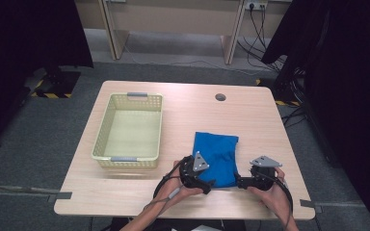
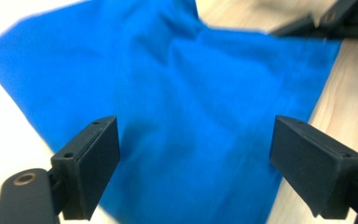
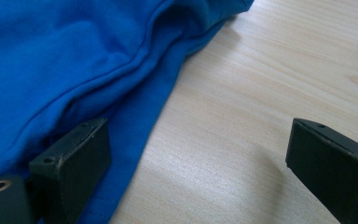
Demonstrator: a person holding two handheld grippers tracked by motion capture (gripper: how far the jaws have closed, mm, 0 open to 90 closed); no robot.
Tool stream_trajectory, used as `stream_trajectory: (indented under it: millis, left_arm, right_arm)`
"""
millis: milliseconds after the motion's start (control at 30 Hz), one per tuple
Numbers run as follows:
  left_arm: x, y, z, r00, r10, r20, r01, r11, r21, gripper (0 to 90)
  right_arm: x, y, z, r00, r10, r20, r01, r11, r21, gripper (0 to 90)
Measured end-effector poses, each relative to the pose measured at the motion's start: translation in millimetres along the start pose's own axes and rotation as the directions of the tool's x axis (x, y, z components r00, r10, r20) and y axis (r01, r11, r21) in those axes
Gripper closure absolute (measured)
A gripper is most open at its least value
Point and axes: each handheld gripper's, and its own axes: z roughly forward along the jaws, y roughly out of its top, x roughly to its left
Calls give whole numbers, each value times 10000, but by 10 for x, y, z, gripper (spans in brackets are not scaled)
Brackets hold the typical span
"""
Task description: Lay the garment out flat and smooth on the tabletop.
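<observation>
Left tongs [image 1: 211,183] stand wide apart over the near left corner of the blue cloth [image 1: 218,156], pads clear of the fabric. Right tongs [image 1: 241,182] are likewise spread, one pad over the cloth's near right hem, the other above bare counter [image 1: 183,108]. The cloth, soft knit with stitched seams, lies folded roughly rectangular at the counter's near centre. At 10 o'clock from it sits a pale yellow perforated plastic basket [image 1: 103,132], rectangular, nothing inside.

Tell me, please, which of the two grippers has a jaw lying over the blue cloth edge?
The right gripper: its one jaw overlaps the blue cloth edge, the other stands over bare table.
</observation>
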Motion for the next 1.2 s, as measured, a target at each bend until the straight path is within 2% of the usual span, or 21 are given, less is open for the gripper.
stream_trajectory:
  millis: [167,233,433,500,567,600,633,800,833,900,1000,1033,1067,1100,1200]
  left_arm:
    - [-32,114,50,9999,103,-80,-105,9994,-319,149]
    - [-97,184,102,9998,192,-58,-194,9987,-477,149]
    - [-224,263,240,9990,428,111,-423,9981,-454,162]
    - [-228,274,269,9990,426,102,-422,9982,-426,171]
    - [-197,312,351,9987,479,-195,-486,9982,-353,184]
    - [-197,312,351,9987,479,-195,-486,9982,-353,188]
    - [-152,336,408,9964,597,-607,-618,9975,-337,191]
    - [-75,369,493,9963,445,-740,-467,9985,-283,225]
    - [-66,374,509,9960,448,-767,-469,9986,-252,244]
    - [-31,384,552,9947,566,-863,-586,9981,-201,381]
    - [15,391,570,9936,526,-999,-541,9985,-124,565]
    - [79,400,573,9946,197,-1017,-196,9998,21,626]
    - [79,400,573,9946,197,-1017,-196,9998,21,674]
    - [150,402,558,9955,-190,-929,195,9998,46,706]
    - [198,397,523,9949,-336,-952,343,9994,61,773]
  right_arm:
    - [-4,-4,1,10000,8,32,-8,10000,74,69]
    - [-11,-6,-1,10000,18,21,-18,10000,91,70]
    - [-19,-19,-13,9998,177,40,-178,9997,147,71]
    - [-16,-21,-16,9998,164,58,-165,9998,134,71]
    - [-11,-22,-17,9999,121,90,-122,9999,111,72]
    - [-10,-21,-17,9999,117,95,-118,9999,111,72]
    - [-10,-21,-17,9999,130,88,-131,9998,120,72]
    - [-6,-22,-18,9999,85,129,-86,9999,100,72]
    - [-4,-22,-18,9999,100,138,-102,9999,102,71]
    - [-5,-21,-16,9998,94,150,-95,9999,108,70]
    - [1,-22,-18,9998,60,180,-62,9999,91,70]
    - [1,-22,-18,9998,72,179,-73,9999,92,70]
    - [2,-22,-18,9998,75,179,-76,9999,90,70]
    - [1,-22,-18,9998,57,185,-58,9999,86,70]
    - [-1,-22,-17,9998,68,174,-70,9999,91,70]
